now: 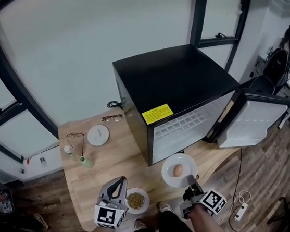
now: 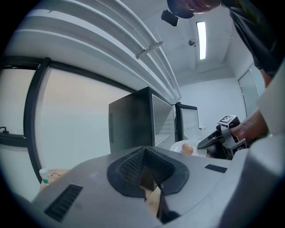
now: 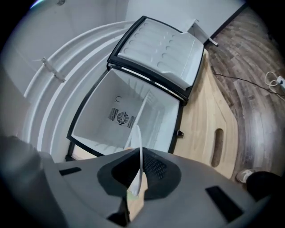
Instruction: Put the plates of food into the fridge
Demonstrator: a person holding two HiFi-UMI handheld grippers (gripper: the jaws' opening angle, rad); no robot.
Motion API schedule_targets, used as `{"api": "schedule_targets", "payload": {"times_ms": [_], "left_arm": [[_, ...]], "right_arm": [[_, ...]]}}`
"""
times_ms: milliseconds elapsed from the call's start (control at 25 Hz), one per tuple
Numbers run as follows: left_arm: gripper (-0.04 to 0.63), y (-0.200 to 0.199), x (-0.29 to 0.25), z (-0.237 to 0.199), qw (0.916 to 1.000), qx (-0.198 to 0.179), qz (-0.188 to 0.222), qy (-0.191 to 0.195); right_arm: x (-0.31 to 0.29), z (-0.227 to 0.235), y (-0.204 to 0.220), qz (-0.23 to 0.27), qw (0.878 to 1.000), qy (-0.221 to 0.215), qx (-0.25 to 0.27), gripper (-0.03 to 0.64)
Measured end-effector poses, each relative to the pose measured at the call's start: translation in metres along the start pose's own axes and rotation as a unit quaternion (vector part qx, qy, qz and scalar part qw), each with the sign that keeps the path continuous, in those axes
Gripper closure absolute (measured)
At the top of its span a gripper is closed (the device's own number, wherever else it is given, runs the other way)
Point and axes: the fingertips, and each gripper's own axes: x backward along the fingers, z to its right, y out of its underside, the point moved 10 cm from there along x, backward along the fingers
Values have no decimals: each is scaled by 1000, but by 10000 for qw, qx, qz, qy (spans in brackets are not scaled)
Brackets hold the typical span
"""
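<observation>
A white plate (image 1: 171, 175) with a brown egg (image 1: 178, 170) hangs in front of the open black mini fridge (image 1: 175, 85). My right gripper (image 1: 193, 186) is shut on the plate's near rim; in the right gripper view the rim (image 3: 140, 153) shows as a thin white line between the pads. That view looks into the fridge's white inside (image 3: 118, 113). A second plate with yellow-green food (image 1: 136, 200) lies on the wooden table (image 1: 113, 161), just right of my left gripper (image 1: 118, 182). The left gripper (image 2: 147, 171) looks shut with nothing in it, aimed at the fridge (image 2: 131, 120) and the egg plate (image 2: 187, 148).
The fridge door (image 1: 252, 121) stands open to the right. On the table's left are a small white dish (image 1: 98, 134), two pairs of glasses (image 1: 112, 117) and a green bottle (image 1: 83, 159). A power strip (image 1: 240, 210) lies on the floor. A person (image 1: 287, 49) is at the far right.
</observation>
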Motion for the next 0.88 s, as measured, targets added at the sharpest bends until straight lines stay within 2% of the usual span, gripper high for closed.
{"api": "schedule_targets", "payload": {"times_ms": [200,480,720,880], "left_arm": [[592,-15,-8,-5,9991,20,89,-411],[592,-35,-26,-15,9967,51,227,-773],[592,-43,-40,-17,9939,-43,229,-1076],[592,-41,-43,-19,9917,-26,112,-1278]], "right_arm": [[-38,-22,-24,-261,9991,-308,150,586],[-88,-50,-61,-443,9960,-671,390,586],[-133,-59,-74,-690,9942,-656,496,586],[-158,-64,-76,-903,9910,-586,800,586]]}}
